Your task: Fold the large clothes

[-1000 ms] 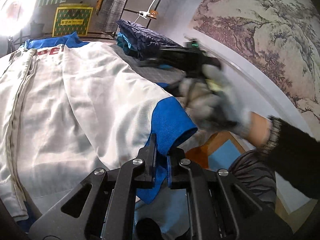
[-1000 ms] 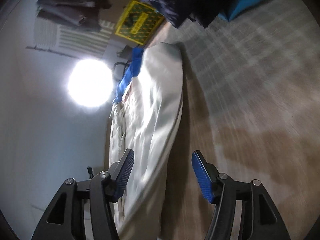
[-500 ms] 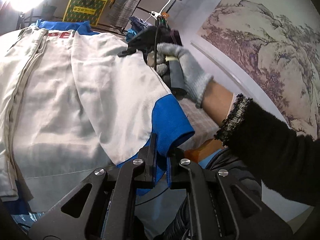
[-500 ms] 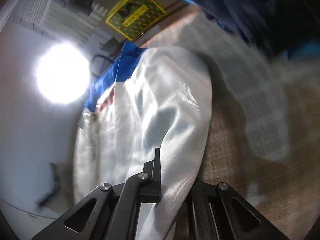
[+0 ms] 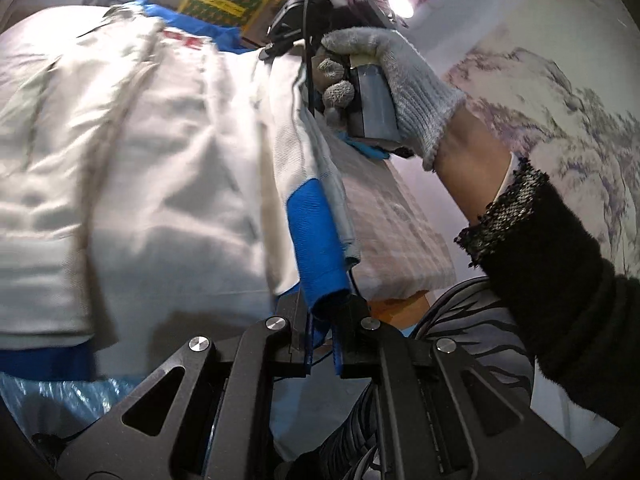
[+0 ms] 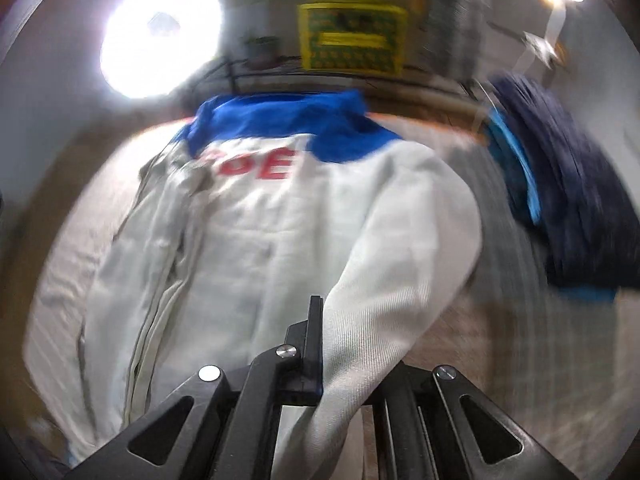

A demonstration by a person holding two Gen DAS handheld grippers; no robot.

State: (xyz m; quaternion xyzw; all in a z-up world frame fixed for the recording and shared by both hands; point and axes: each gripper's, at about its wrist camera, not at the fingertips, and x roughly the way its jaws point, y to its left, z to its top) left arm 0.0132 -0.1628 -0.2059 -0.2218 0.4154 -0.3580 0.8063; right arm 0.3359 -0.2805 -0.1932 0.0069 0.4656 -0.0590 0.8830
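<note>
Colours and patterns, as I see them over my grippers

White jacket [image 6: 260, 248] with royal-blue collar, blue cuff [image 5: 320, 240] and red lettering [image 6: 256, 166]; navy garment [image 6: 568, 200] with turquoise lining; yellow box [image 6: 352, 36] with green lattice print; desk [image 5: 392, 232] cover in pale beige-grey check; my glove [image 5: 404, 80] grey knit; sleeve [image 5: 560, 288] black; black grippers, blue pads.

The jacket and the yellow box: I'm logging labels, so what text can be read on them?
"OE": the only clear red letters on the white jacket, just below its blue collar; letters before them are blurred.
Yellow box: printing too blurred to read.
Nothing else legible.
</note>
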